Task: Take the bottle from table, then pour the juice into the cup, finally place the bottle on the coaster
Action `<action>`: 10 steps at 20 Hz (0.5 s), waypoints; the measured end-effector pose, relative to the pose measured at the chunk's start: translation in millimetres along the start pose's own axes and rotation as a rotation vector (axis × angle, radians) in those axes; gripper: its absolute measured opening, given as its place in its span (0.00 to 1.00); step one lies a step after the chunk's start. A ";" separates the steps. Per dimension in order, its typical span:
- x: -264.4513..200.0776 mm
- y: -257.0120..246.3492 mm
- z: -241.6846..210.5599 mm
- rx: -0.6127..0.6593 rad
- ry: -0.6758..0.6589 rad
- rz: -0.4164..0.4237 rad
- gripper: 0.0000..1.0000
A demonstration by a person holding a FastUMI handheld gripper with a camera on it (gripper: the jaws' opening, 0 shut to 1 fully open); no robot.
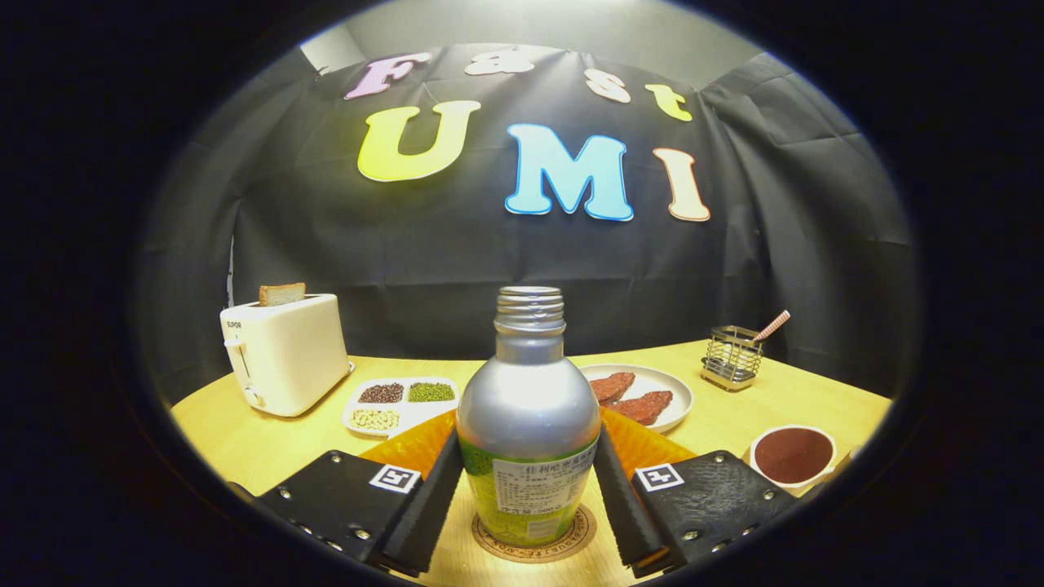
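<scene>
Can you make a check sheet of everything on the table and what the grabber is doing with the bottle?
Surface: yellow wooden table.
Job's things: silver bottle, uncapped, upright on the round coaster; white cup with dark contents beyond the fingers.
Clutter: toaster holding bread; divided bean dish; plate of meat; wire holder; orange tray.
Grippers: gripper fingers against the bottle's sides.
Cables: nothing seen.
Surroundings: black cloth wall.

Bottle: silver metal bottle with green label, upright on round cork coaster.
Gripper: fingers on both sides of bottle, contact not clear.
Cup: white cup, right of fingers.
</scene>
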State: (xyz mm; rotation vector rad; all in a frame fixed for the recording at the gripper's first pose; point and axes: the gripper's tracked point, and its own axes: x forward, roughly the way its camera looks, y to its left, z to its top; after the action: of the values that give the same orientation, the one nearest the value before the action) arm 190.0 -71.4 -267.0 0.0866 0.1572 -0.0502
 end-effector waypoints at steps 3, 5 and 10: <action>-13.7 1.8 22.4 0.008 -0.047 0.025 0.98; -28.6 -1.6 49.9 -0.015 -0.098 0.018 0.98; -84.7 21.3 137.0 -0.023 -0.196 0.146 0.98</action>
State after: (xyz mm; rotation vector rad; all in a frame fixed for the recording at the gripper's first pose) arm 128.7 -58.8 -117.0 0.0691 -0.0444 0.0888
